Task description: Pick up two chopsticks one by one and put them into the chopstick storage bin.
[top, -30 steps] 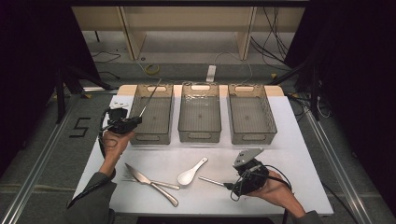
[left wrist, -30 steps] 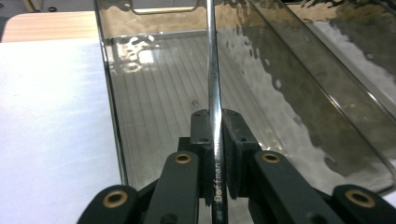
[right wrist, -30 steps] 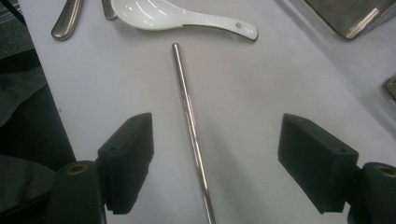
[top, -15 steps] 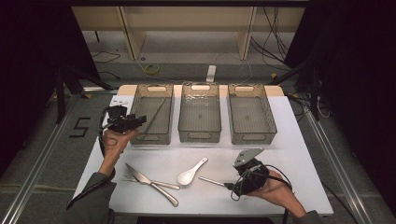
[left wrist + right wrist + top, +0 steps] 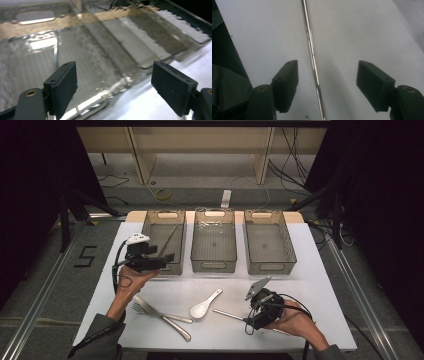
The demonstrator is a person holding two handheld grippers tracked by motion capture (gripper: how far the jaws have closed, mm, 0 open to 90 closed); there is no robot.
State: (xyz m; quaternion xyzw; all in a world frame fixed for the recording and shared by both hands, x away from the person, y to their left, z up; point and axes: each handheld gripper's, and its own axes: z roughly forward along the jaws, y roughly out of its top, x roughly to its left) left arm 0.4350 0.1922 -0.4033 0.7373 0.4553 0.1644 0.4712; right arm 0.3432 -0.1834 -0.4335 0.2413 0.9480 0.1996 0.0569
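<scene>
My left gripper (image 5: 165,258) (image 5: 113,75) hovers at the near rim of the left clear bin (image 5: 150,227) (image 5: 35,27). Its jaws have just been opening and stand open with nothing between them. A thin metal rod (image 5: 170,239) lies slanted inside that bin. At the table's front right, my right gripper (image 5: 249,319) (image 5: 327,72) points down over a second metal rod (image 5: 227,314) (image 5: 311,53). Its jaws have just been closing and straddle the rod, but the pads stand clear of it on both sides.
Two more clear bins, middle (image 5: 214,261) and right (image 5: 270,265), stand at the back. A white spoon (image 5: 204,305) lies mid-table, and two metal forks (image 5: 161,314) lie crossed at the front left. The white table (image 5: 320,290) ends close behind the right hand.
The left gripper held a rod upright over the left bin, let it go into the bin, and drew back to the right. The right hand stayed put.
</scene>
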